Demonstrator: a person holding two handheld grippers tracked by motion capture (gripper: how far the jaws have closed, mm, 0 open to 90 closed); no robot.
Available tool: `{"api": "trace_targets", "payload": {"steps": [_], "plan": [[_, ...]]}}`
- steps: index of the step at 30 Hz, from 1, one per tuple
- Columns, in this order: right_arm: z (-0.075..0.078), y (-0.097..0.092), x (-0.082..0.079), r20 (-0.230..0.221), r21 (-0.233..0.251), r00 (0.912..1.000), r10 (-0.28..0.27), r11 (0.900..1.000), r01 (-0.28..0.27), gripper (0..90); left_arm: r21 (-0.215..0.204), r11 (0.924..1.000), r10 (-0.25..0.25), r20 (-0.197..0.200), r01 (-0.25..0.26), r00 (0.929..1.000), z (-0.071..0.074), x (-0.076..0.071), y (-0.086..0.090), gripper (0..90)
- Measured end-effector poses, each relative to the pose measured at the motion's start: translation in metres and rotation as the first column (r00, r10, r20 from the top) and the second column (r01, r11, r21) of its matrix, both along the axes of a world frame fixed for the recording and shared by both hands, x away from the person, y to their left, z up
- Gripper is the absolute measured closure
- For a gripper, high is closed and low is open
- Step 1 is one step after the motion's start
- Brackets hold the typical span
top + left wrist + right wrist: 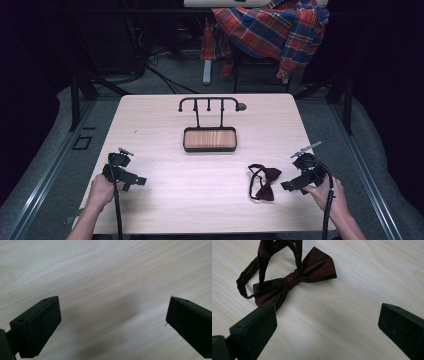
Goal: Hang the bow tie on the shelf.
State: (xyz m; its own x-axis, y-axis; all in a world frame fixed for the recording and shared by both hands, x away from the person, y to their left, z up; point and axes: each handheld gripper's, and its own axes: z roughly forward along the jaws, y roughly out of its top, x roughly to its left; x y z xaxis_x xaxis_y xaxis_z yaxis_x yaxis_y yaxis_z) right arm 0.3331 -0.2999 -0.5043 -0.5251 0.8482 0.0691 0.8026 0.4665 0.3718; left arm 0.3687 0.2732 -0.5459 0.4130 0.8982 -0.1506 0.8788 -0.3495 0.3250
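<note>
A dark red bow tie [264, 182] lies flat on the pale wooden bench [210, 200], in the lower right part of the high view, its strap looped toward the upper left of it. The right claw [286, 186] sits just to the right of the bow tie in that view, held in the person's right hand [327, 192] near the lower right edge of the bench, and points toward the tie without touching it. In the right gripper view the bow tie [294, 280] fills the upper left, one wing just past the tip of the left jaw; the jaws stand wide apart with only bare wood between them. The left claw [140, 181] is at the lower left of the high view, held in the left hand [102, 190], well apart from the bow tie. In the left gripper view its jaws are also spread wide over plain bench [107, 277], holding nothing. Toward the centre of the high view stands a black rack with hooks [209, 102], and just below it a dark-rimmed tray with a wooden base [210, 139]. A plaid cloth [275, 27] is draped over a chair beyond the bench at the upper right.
</note>
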Motion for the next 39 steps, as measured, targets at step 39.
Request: {"api": "trace_targets", "payload": {"steps": [39], "plan": [[0.004,0.037,0.022,0.086,0.01,0.9897,0.114,0.9932,-0.116,0.9,-0.005,0.9998,-0.017,-0.004,0.017,0.9998,0.0,0.001,-0.001,0.0]]}}
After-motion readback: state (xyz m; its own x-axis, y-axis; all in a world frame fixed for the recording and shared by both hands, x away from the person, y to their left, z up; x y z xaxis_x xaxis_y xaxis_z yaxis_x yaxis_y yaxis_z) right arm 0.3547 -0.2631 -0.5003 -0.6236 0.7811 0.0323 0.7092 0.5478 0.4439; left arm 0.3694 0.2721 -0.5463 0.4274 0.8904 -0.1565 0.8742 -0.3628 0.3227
